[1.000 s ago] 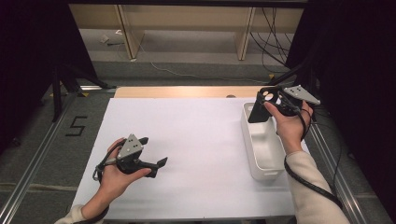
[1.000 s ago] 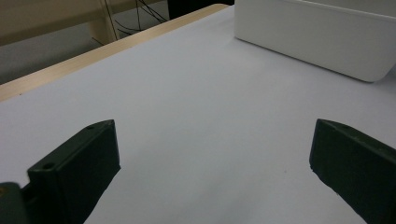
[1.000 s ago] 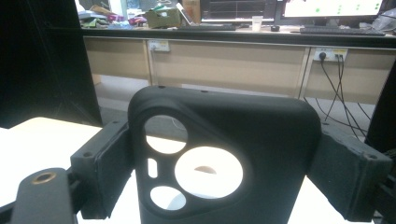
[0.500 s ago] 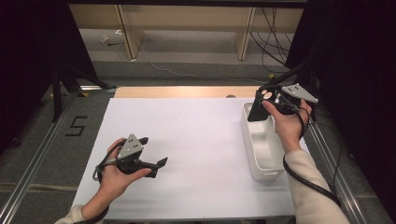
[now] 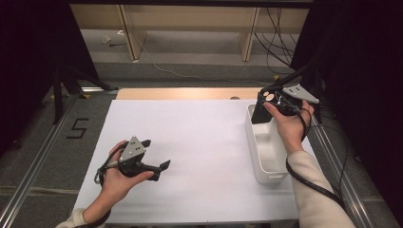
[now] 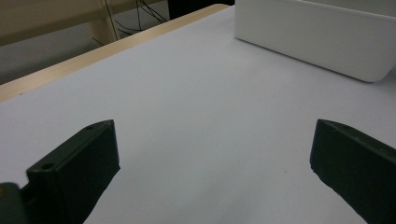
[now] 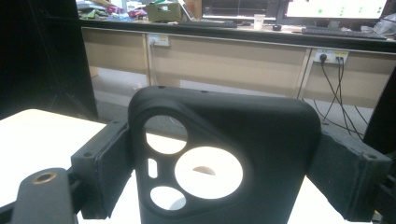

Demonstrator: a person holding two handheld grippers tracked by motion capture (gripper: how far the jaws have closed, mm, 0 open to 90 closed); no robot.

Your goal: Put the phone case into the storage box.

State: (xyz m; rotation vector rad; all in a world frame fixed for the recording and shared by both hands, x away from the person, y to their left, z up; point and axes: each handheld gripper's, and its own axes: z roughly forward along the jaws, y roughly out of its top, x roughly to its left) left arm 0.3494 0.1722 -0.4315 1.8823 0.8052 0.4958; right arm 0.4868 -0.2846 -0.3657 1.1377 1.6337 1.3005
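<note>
A black phone case point(image 7: 219, 154) with round camera cut-outs stands upright between the jaws of my right gripper point(image 7: 219, 179), which press on its two sides. In the high view that right gripper point(image 5: 263, 107) holds the phone case point(image 5: 262, 110) above the far end of a white bin point(image 5: 267, 151) at the table's right. My left gripper point(image 5: 154, 154) rests low over the white table point(image 5: 204, 142) at the front left, jaws wide apart with nothing between them. The left gripper view shows bare table between its fingers point(image 6: 79, 163) and the bin point(image 6: 317, 42) beyond.
The long white bin lies along the table's right edge. A wooden strip point(image 5: 185, 93) borders the table's far side, with cables point(image 5: 280, 33) and shelving legs on the floor behind. Metal rails point(image 5: 33, 171) run along both sides. A "5" marks the floor at left.
</note>
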